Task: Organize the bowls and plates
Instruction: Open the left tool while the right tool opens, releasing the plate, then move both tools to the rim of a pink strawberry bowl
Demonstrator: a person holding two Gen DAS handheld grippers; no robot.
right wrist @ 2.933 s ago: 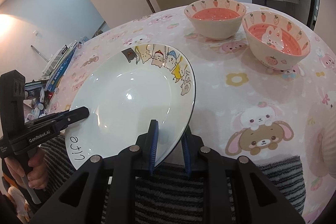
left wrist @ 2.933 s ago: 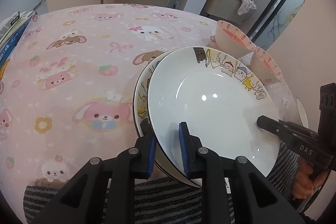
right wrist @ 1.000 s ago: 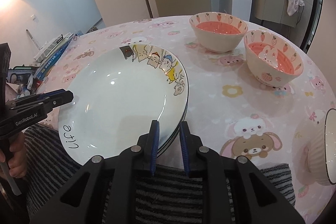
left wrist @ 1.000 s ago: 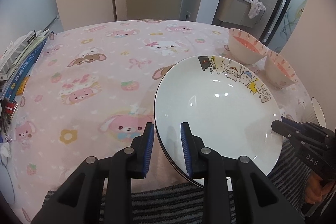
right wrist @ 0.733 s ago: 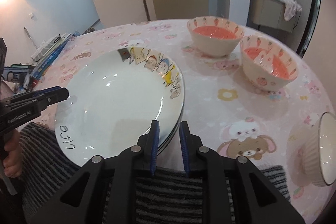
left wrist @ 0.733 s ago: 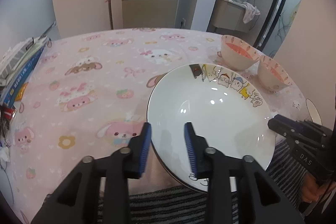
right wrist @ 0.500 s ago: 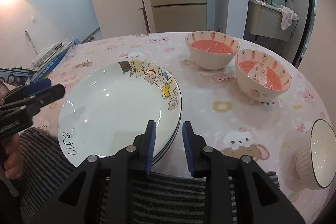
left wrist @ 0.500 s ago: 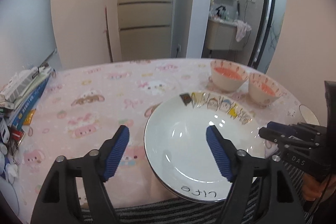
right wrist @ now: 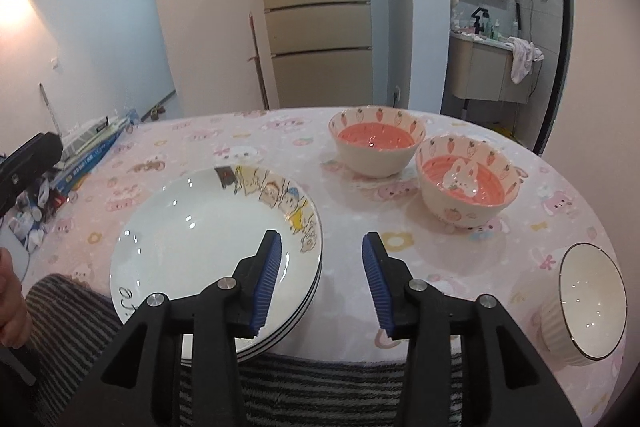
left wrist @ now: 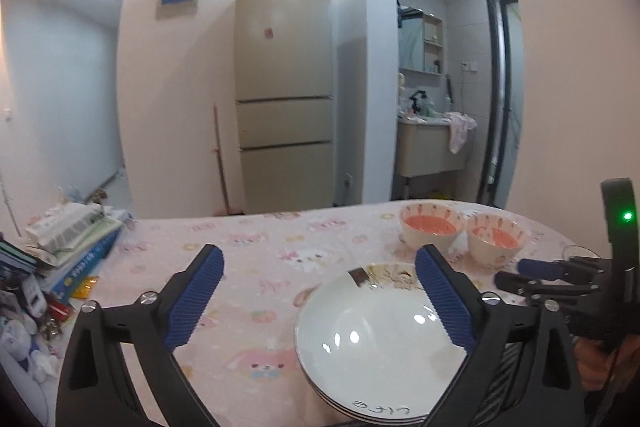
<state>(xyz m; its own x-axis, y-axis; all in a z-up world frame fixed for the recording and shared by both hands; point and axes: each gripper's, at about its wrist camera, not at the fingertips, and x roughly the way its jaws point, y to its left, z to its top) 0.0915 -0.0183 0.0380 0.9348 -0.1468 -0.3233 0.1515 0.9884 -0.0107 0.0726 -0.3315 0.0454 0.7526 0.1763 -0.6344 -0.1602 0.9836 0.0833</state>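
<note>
A stack of white plates [left wrist: 380, 343] [right wrist: 208, 239] with a cartoon-printed rim lies at the near edge of the pink tablecloth. My left gripper [left wrist: 318, 259] hovers above and behind it, jaws still opening wide, nothing between the pads. My right gripper [right wrist: 322, 241] is over the stack's right rim with jaws opening; the pads touch nothing. Two pink carrot-patterned bowls [right wrist: 376, 143] [right wrist: 468, 183] stand upright behind the plates. A white ribbed bowl [right wrist: 584, 303] lies tilted on its side at the right edge.
Books and papers [left wrist: 72, 239] [right wrist: 92, 143] are piled at the table's left side. The round table's pink cloth [right wrist: 248, 131] runs back toward a beige fridge [left wrist: 284, 87]. Striped clothing [right wrist: 320, 379] and a hand [right wrist: 12, 291] sit at the near edge.
The top plate was set down on the stack. Both grippers let go of its rim, rose and tilted up; the left jaws spread wide, the right ones parted partway.
</note>
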